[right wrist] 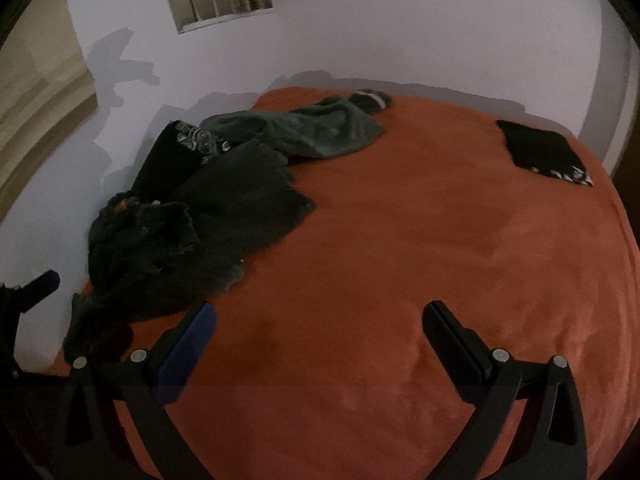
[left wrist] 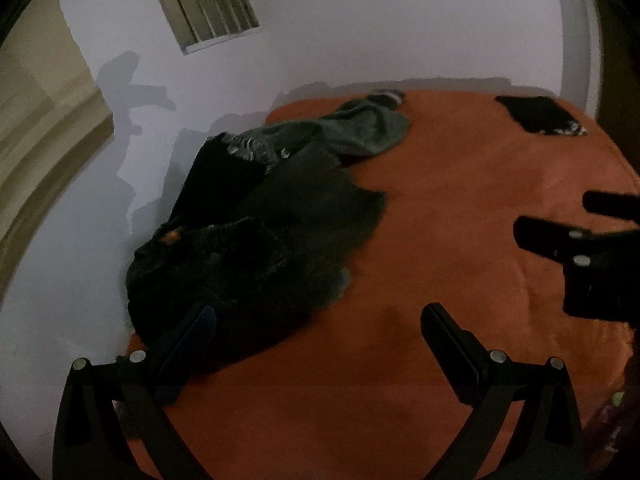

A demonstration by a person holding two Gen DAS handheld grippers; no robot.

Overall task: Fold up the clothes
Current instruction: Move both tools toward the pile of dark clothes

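**Both claws spread and empty above the bed, loose clothes heaped to the left**

Nearest the lens, the left gripper (left wrist: 318, 320) hangs with its fingers wide apart and nothing between them; its left finger overlaps the near edge of the dark garment heap (left wrist: 248, 248), though whether it touches the cloth I cannot tell. The right gripper (right wrist: 320, 320) is spread the same way, holding nothing, over bare orange bed cover (right wrist: 400, 260).

Just ahead and left of both claws, the heap lies crumpled along the wall side of the bed. Beyond it, further ahead-left, a grey-green garment (right wrist: 316, 132) trails away, with a small striped item (right wrist: 370, 100) at its far end. Far ahead to the right, well apart from the pile, a black piece (right wrist: 540, 148) lies flat and squared, as a folded thing would.

So one item looks folded while the rest lie loose. If a piece from the heap is to be taken, a clean job would likely mean pinching one single layer at an edge or corner, not a bunch, and drawing it onto the open cover ahead of the right claw, where there is room to spread it flat.
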